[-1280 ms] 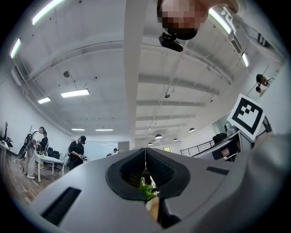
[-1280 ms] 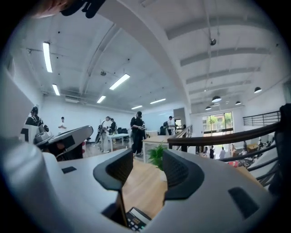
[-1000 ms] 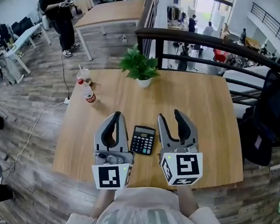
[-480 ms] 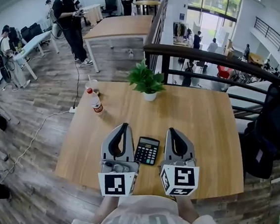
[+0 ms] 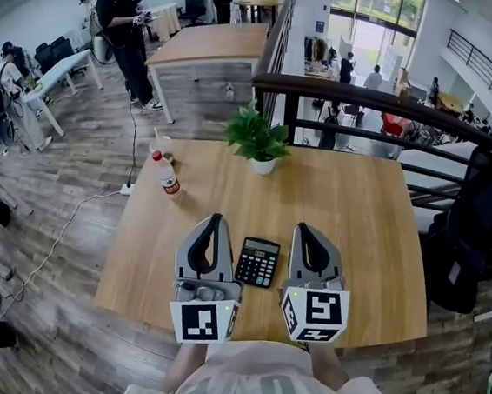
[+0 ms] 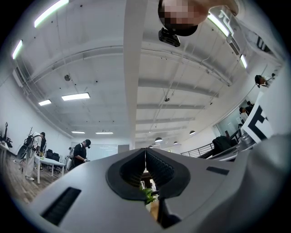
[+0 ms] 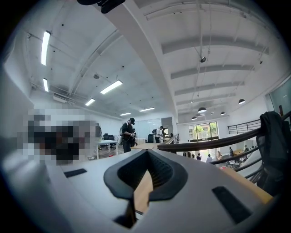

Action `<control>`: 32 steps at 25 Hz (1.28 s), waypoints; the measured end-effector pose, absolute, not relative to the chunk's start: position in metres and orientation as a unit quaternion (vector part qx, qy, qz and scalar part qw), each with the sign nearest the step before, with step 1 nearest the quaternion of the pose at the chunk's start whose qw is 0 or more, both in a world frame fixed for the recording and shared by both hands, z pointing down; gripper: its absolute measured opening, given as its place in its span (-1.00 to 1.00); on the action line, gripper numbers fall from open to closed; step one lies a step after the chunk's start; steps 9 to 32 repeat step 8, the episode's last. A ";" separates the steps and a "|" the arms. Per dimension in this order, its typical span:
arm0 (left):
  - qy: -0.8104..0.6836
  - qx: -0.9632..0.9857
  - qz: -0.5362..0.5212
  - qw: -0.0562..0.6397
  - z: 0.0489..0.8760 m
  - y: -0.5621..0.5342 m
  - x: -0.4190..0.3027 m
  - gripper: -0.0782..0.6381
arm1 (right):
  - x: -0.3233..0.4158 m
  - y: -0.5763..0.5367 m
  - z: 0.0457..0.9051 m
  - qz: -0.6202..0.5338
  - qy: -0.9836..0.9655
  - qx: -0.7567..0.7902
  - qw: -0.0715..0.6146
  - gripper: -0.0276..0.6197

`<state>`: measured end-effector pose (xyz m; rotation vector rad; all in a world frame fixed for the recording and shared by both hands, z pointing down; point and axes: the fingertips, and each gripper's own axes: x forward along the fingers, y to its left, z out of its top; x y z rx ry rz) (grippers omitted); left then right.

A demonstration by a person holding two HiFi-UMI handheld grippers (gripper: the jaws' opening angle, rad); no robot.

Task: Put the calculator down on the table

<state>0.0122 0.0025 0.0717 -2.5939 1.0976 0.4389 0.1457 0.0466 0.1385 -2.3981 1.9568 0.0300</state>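
Both empty and closed: left gripper (image 5: 216, 219), right gripper (image 5: 300, 228), calculator (image 5: 257, 262) between them on table (image 5: 359, 204).

The flat black calculator (image 5: 257, 262) fills the gap between the fingers of the left gripper (image 5: 215, 220) and the right gripper (image 5: 302, 229). Ahead of the fingertips, the light wooden table (image 5: 358, 212) lies open up to a leafy green plant in a white pot (image 5: 256, 140). A red-capped clear plastic bottle (image 5: 164, 174) stands ahead-left, well apart.

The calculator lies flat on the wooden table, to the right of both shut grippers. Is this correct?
Not quite. The head view shows the calculator flat on the wooden table between the shut left gripper and right gripper, not right of both.
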 end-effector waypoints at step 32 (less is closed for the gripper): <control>0.385 -0.899 0.151 0.144 0.073 0.000 0.013 -0.76 | 0.147 0.044 0.138 0.013 0.634 -0.773 0.024 -0.86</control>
